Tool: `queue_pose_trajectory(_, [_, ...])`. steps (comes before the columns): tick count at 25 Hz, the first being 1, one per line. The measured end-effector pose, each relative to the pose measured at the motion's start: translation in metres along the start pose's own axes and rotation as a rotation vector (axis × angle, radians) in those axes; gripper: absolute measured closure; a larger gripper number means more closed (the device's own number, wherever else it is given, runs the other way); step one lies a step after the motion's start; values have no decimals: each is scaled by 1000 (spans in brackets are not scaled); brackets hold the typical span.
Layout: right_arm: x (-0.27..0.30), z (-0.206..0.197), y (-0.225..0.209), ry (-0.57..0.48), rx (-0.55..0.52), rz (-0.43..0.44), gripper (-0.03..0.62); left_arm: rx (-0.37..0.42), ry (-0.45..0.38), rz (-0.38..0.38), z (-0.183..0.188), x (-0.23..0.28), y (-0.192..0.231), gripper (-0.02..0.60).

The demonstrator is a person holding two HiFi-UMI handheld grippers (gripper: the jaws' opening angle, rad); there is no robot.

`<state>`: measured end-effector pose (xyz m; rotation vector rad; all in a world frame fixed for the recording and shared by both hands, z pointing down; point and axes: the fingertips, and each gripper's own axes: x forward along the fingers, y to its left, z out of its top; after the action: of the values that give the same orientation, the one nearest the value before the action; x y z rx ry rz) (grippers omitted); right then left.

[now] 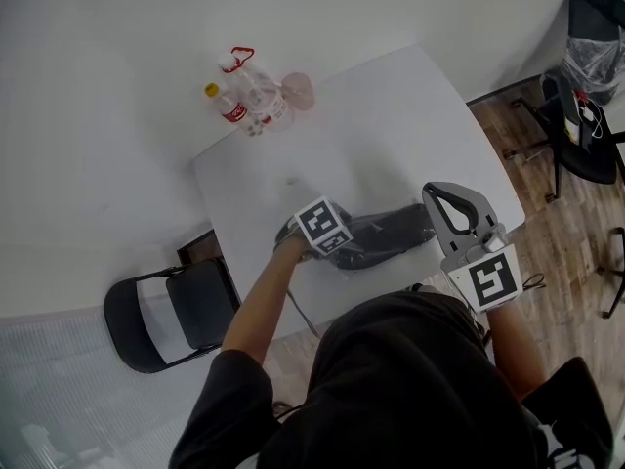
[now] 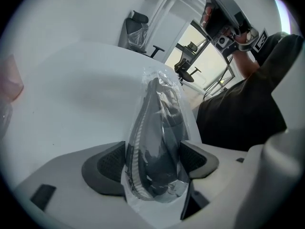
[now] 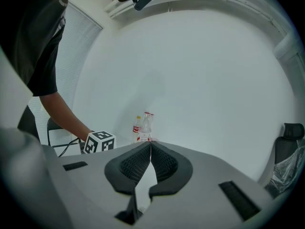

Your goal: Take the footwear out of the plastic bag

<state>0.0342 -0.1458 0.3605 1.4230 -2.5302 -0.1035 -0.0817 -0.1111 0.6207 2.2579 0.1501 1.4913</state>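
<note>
A dark shoe (image 1: 389, 234) with a ribbed pale sole lies inside a clear plastic bag (image 2: 164, 87) near the front edge of the white table (image 1: 391, 125). My left gripper (image 2: 155, 159) has its two pads against the sides of the bagged shoe (image 2: 157, 142), one at its heel end; in the head view the left gripper (image 1: 332, 242) is mostly hidden under its marker cube. My right gripper (image 1: 447, 195) is raised to the right of the shoe, apart from it, pointing up. Seen in its own view, the right gripper (image 3: 150, 147) is shut on nothing.
Plastic bottles (image 1: 244, 101) and a pink cup (image 1: 298, 89) stand at the table's far left corner. A black folding chair (image 1: 171, 311) sits left of the table. Office chairs (image 1: 586, 135) and a lined bin (image 1: 596, 52) are at the far right.
</note>
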Motion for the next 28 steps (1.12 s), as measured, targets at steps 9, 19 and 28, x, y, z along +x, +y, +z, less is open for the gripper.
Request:
queue_pose_trajectory(9, [-2,-4,-2,1,-4,-14,576,26,-78,-27,2,-16,-8,364])
queue_pose_trajectory(19, [-14,-7,-15,30,-70,29,576,190,-201,47,8,-35,-17,388])
queue_pose_trajectory(28, [-23,10,-43,9,-93,93,576,290,-360,212,15,-72,-4,397])
